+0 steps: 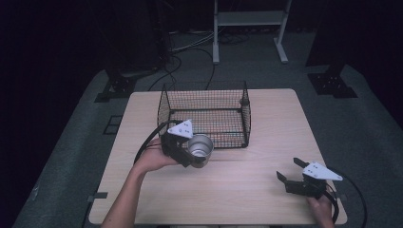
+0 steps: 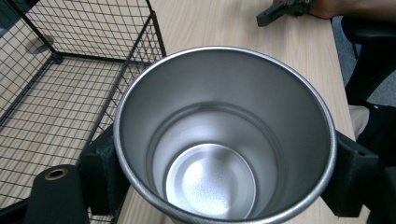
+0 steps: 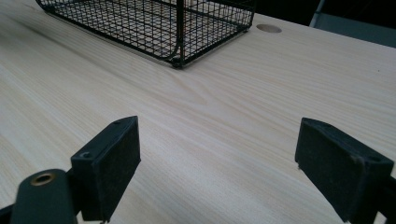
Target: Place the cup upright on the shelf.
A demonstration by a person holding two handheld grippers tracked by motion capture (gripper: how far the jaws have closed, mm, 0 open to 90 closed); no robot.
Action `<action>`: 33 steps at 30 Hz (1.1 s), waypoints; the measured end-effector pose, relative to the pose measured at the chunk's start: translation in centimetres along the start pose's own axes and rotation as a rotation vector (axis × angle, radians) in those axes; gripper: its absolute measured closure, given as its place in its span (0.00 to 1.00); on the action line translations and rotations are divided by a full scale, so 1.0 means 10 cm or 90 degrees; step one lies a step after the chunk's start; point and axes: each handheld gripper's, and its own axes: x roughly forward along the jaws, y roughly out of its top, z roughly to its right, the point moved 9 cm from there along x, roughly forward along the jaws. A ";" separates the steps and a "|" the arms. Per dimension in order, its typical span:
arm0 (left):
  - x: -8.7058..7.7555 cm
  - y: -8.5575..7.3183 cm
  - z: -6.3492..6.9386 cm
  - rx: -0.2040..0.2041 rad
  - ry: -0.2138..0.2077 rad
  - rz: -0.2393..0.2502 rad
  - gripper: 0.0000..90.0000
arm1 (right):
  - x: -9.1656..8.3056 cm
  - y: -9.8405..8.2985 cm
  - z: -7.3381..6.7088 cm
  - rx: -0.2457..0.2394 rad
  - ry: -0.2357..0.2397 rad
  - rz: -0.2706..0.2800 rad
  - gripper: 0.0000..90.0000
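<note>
Light wooden table [image 1: 247, 190] under dim room light, surroundings largely black and hard to read. Black wire basket [image 1: 205, 115] standing toward 12 o'clock of the tabletop, open at the top, bare inside as far as the mesh allows a look. Left gripper [image 1: 190, 152] at about 9 o'clock of table centre, held in the person's left hand [image 1: 154, 159], jaws closed against opposite sides of a steel cup [image 1: 199, 149]; cup tilted with its mouth facing up toward the high camera, just outside the basket's near-left corner at its 7 o'clock. Whether the cup's base touches the table not determinable: hidden by the gripper body and hand. In the left gripper view, cup [image 2: 224, 135] seen straight down its mouth, shiny and empty to the bottom, a black pad pressed on the wall at 9 o'clock and another at 3 o'clock; lower rim cut off by the frame edge; basket corner [image 2: 93, 70] at 10 o'clock, right gripper [image 2: 280, 9] small and partly cropped at 1 o'clock. Right gripper [image 1: 293, 170] at 4 o'clock of the table, near the front-right edge, hand [image 1: 323, 206] partly cut off at the bottom; jaws wide apart, holding nothing. In the right gripper view, the two pads spread over bare wood, basket [image 3: 154, 23] beyond at 11 o'clock, top cropped; a round hole [image 3: 269, 28] in the tabletop at 1 o'clock.
</note>
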 end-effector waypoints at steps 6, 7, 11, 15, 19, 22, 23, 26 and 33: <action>-0.08 0.12 -0.11 -0.006 -0.008 0.004 0.20 | 0.00 0.00 0.00 0.000 -0.001 -0.001 0.15; -0.08 0.12 -0.11 -0.006 -0.008 0.004 0.20 | 0.00 0.00 0.00 0.000 -0.001 -0.001 0.15; -0.12 0.23 -0.21 -0.009 -0.012 0.003 0.20 | 0.00 0.00 0.00 0.000 -0.001 0.001 0.15; -0.16 0.35 -0.27 -0.003 -0.011 0.008 0.20 | 0.00 0.00 0.00 -0.001 -0.001 0.001 0.15; -0.16 0.40 -0.31 -0.002 -0.010 0.006 0.20 | 0.00 0.00 0.00 0.000 -0.001 0.001 0.15; -0.17 0.47 -0.38 0.003 -0.006 -0.004 0.20 | 0.00 0.00 0.00 -0.003 0.000 0.002 0.15; -0.17 0.47 -0.38 0.003 -0.006 -0.004 0.20 | 0.00 0.00 0.00 -0.003 0.000 0.002 0.15; -0.19 0.52 -0.46 0.001 -0.001 -0.007 0.20 | 0.00 0.00 0.00 0.000 -0.001 0.003 0.15; -0.23 0.63 -0.63 -0.010 0.010 -0.007 0.20 | -0.01 0.00 0.00 0.003 -0.001 0.004 0.15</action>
